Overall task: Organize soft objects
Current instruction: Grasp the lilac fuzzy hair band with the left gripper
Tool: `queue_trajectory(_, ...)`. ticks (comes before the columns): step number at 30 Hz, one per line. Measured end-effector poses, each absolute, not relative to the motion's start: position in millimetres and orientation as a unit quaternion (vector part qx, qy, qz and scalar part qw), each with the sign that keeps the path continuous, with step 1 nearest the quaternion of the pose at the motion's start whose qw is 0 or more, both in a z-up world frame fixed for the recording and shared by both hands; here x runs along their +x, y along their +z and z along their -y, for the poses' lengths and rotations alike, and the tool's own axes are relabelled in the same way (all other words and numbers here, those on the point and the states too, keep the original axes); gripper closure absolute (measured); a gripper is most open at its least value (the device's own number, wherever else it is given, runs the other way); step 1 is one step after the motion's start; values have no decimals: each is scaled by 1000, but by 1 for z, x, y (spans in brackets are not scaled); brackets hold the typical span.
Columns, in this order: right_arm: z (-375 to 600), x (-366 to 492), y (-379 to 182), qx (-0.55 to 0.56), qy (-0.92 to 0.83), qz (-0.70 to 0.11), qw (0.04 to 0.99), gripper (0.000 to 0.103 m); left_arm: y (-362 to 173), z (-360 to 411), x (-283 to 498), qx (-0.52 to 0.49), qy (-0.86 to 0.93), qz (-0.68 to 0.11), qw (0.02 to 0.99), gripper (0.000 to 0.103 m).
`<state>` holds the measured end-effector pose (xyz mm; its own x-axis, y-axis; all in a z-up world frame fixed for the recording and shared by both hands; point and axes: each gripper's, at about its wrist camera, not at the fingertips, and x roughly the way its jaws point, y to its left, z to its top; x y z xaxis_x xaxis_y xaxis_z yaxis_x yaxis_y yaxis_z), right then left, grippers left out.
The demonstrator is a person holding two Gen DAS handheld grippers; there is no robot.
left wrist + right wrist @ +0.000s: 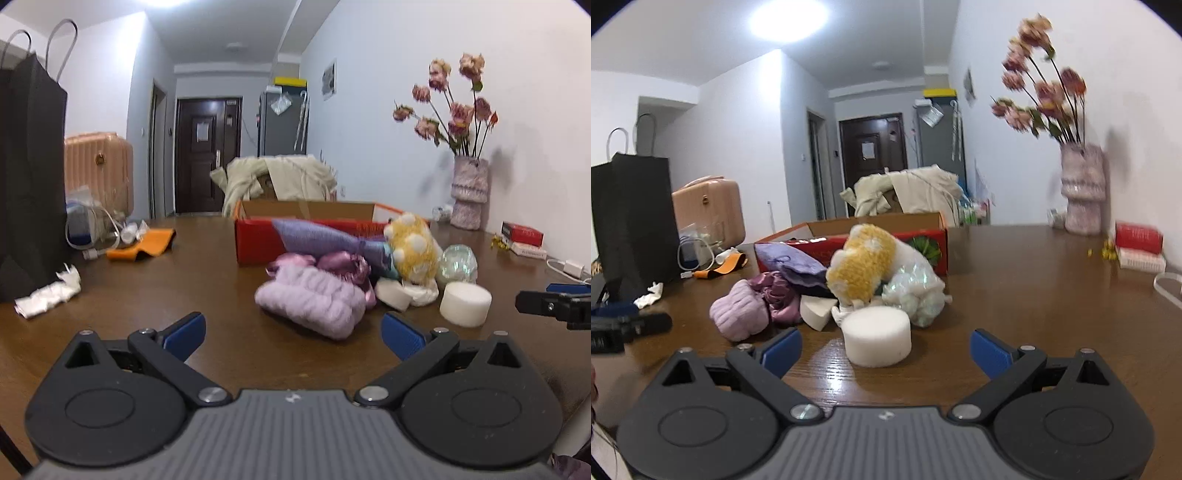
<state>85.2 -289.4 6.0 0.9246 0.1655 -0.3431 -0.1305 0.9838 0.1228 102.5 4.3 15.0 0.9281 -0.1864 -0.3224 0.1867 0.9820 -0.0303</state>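
Brown table [184, 266] carries a red box [923, 240], open-topped. Pile of soft objects [827, 284] lies just in front of the box. Left gripper [291, 334] and right gripper [884, 350]: both with fingers spread apart, nothing between the pads.

**Left gripper open, facing the soft pile**

Your left gripper [293, 334] hangs with its blue pads spread over the brown wooden table [166, 295]. Just ahead lies a fluffy lilac knitted roll [310, 302], with a white foam cylinder [466, 303] to its right and a red cardboard box [258, 240] behind.
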Motion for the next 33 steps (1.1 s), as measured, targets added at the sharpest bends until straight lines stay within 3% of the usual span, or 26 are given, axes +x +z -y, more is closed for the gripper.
queue_trajectory(10, 270, 100, 4, 57, 120, -171, 976, 18, 23, -6, 132, -17, -93, -206, 974, 0)
queue_trajectory(14, 260, 106, 4, 45, 141, -186, 971, 29, 36, -11, 150, -19, -103, -190, 976, 0)
queue_trajectory(17, 254, 110, 10, 35, 148, -192, 970, 40, 45, -16, 183, -27, -119, -204, 971, 0)
queue_trajectory(21, 254, 113, 10, 60, 159, -191, 967, 42, 41, -21, 235, -40, -122, -256, 958, 0)
queue_trajectory(22, 253, 115, 9, 63, 163, -195, 965, 42, 37, -24, 247, -54, -135, -264, 954, 2)
queue_trajectory(24, 251, 117, 8, 62, 168, -207, 962, 42, 28, -30, 269, -89, -160, -298, 937, 16)
queue_trajectory(25, 250, 119, 9, 62, 169, -211, 961, 42, 22, -33, 279, -113, -180, -328, 920, 36)
queue_trajectory(26, 249, 120, 9, 67, 172, -216, 959, 42, 17, -36, 284, -131, -199, -349, 906, 43)
queue_trajectory(33, 238, 132, 4, 141, 240, -259, 925, 42, 12, -40, 234, -151, -192, -327, 913, 50)
